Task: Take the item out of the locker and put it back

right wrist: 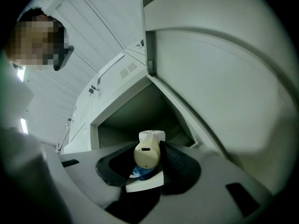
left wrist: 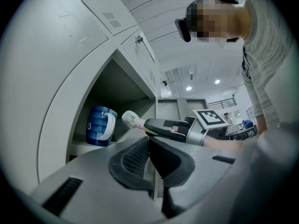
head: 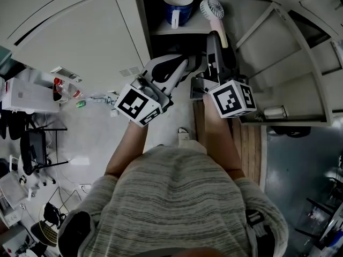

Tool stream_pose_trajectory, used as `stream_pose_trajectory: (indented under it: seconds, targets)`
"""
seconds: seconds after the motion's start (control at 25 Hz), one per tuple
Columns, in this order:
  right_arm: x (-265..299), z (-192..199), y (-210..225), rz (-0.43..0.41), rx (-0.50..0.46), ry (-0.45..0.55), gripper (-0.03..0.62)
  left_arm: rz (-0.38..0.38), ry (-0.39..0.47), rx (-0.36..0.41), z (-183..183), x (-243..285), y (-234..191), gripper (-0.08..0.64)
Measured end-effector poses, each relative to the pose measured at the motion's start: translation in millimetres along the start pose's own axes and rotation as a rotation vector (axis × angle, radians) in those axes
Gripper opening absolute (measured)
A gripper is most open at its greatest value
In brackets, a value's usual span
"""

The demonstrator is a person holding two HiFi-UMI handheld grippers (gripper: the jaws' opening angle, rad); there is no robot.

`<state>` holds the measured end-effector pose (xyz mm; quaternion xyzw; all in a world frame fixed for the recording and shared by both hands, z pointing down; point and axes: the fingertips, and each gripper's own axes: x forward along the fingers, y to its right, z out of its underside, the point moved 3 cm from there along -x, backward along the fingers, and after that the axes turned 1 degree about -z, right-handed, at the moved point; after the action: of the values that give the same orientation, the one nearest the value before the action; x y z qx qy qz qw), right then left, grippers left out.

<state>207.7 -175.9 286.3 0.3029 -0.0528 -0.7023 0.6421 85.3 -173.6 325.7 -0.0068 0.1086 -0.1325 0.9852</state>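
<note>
The locker (head: 161, 15) stands open with a blue mug (head: 178, 5) on its shelf (head: 177, 30). A small cream hand-held fan (head: 212, 9) is at the locker mouth, to the right of the mug. My right gripper (head: 216, 36) is shut on the fan's handle. In the right gripper view the handle's end (right wrist: 147, 155) sits between the pads, with the fan head (right wrist: 152, 135) beyond and a bit of the mug (right wrist: 138, 172) below. My left gripper (head: 193, 64) is lower and to the left, shut and holding nothing. The left gripper view shows the mug (left wrist: 100, 126), the fan head (left wrist: 129, 118) and my right gripper (left wrist: 161, 127).
The locker's open door (head: 284, 68) swings out on the right, its inner frame facing me. Closed locker doors (head: 69, 36) fill the left. A white box (head: 24, 92), bottles and a chair (head: 35, 149) stand on the floor to the left.
</note>
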Motion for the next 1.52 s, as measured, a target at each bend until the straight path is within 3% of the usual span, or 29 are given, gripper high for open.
stream_pose_trajectory:
  seconds: [0.64,1.12,1.52]
  targets:
    - [-4.4,-22.7,-14.3,-0.006,-0.102,0.044,0.152,0.007,0.005,0.007,-3.5,0.6,4.2,0.008]
    - [2.6,-7.9,0.4,0.042,-0.155,-0.01,0.152,-0.003,-0.002,-0.001,1.3,1.3,0.8,0.008]
    - [13.8,15.1,17.1,0.111,-0.255,-0.107,0.152,-0.012,-0.003,-0.01,5.2,3.9,-4.8,0.008]
